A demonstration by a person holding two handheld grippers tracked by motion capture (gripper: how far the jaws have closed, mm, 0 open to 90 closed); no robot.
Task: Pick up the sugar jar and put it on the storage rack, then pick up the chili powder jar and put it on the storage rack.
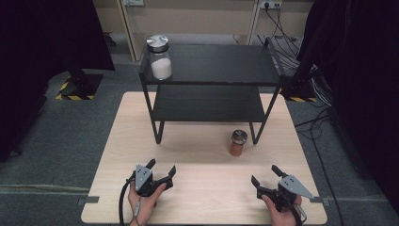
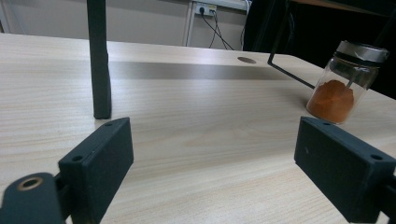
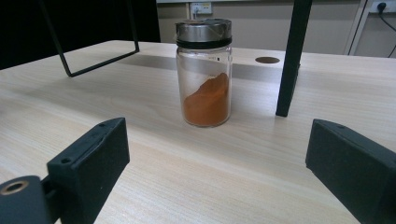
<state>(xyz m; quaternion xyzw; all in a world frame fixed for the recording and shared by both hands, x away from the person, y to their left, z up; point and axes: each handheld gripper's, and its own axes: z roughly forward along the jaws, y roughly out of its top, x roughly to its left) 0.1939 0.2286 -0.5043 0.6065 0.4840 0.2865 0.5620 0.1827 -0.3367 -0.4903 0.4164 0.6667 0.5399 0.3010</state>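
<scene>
Orange-powder jar [image 1: 238, 143] stands upright on the counter [image 1: 117, 155] beside the black shelf rack's [image 1: 211, 84] front right leg; no readable label. Left gripper [image 1: 160, 170] and right gripper [image 1: 266, 176] rest near the front edge, fingers spread, empty. A white-powder jar [image 1: 160, 57] sits on the top shelf.

This looks like a lab or recording studio rather than a home. A pale wood-laminate counter [image 1: 207, 155] stands on grey carpet [image 1: 61, 136], hemmed by black curtains [image 1: 51, 33]. Yellow-and-black hazard tape [image 1: 70, 97] marks a stand's foot, loose black cables [image 1: 315, 89] trail across the floor, and white wall sockets [image 1: 270, 4] sit behind.
</scene>
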